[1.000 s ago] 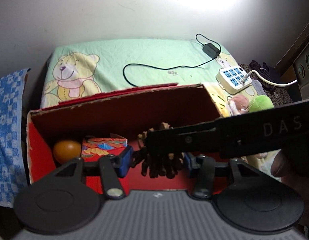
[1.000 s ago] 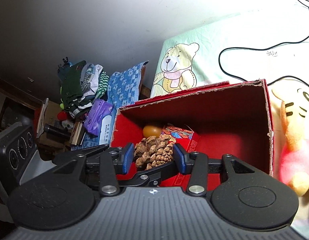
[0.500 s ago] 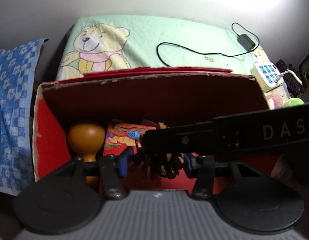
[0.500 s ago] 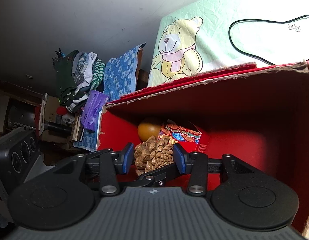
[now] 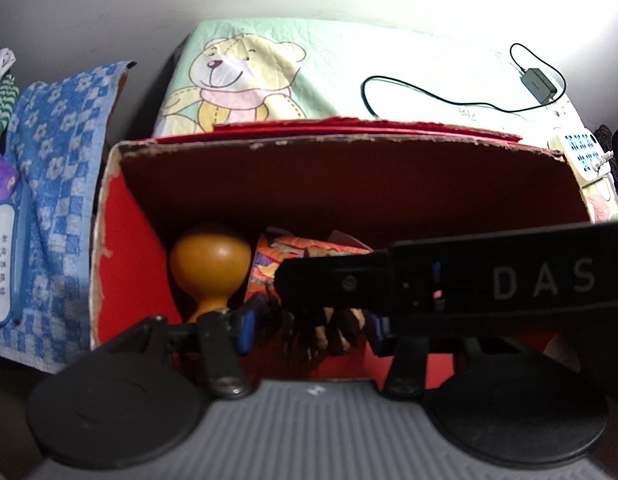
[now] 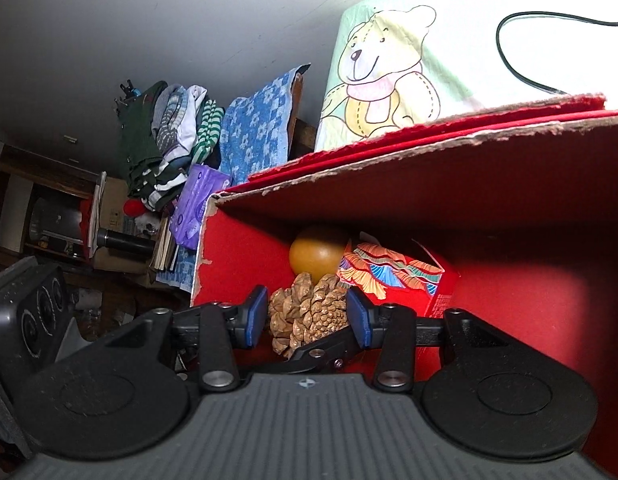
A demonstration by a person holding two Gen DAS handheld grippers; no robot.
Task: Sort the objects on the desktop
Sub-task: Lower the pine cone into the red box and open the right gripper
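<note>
A brown pine cone (image 6: 309,304) hangs inside the open red cardboard box (image 6: 429,148), and both grippers have hold of it. My right gripper (image 6: 307,316) is shut on it, blue pads on either side. My left gripper (image 5: 313,330) is also shut on the pine cone (image 5: 337,332), which looks dark and partly hidden there. A black bar lettered DAS (image 5: 469,280), part of the right gripper, crosses in front of it. Behind the cone in the box (image 5: 309,140) stand an orange gourd-shaped thing (image 5: 209,264) (image 6: 317,256) and a colourful patterned carton (image 5: 293,252) (image 6: 393,276).
The box stands on a bear-print cloth (image 5: 269,64) with a black cable (image 5: 409,88), a charger (image 5: 539,82) and a white power strip (image 5: 581,152). To the left lie a blue checked towel (image 5: 57,152), a purple wipes pack (image 6: 197,204), piled clothes (image 6: 169,140) and a dark speaker (image 6: 33,316).
Both grippers have sunk with the pine cone into the red box, whose walls now fill more of each view. The plush toy has left the right wrist view.
</note>
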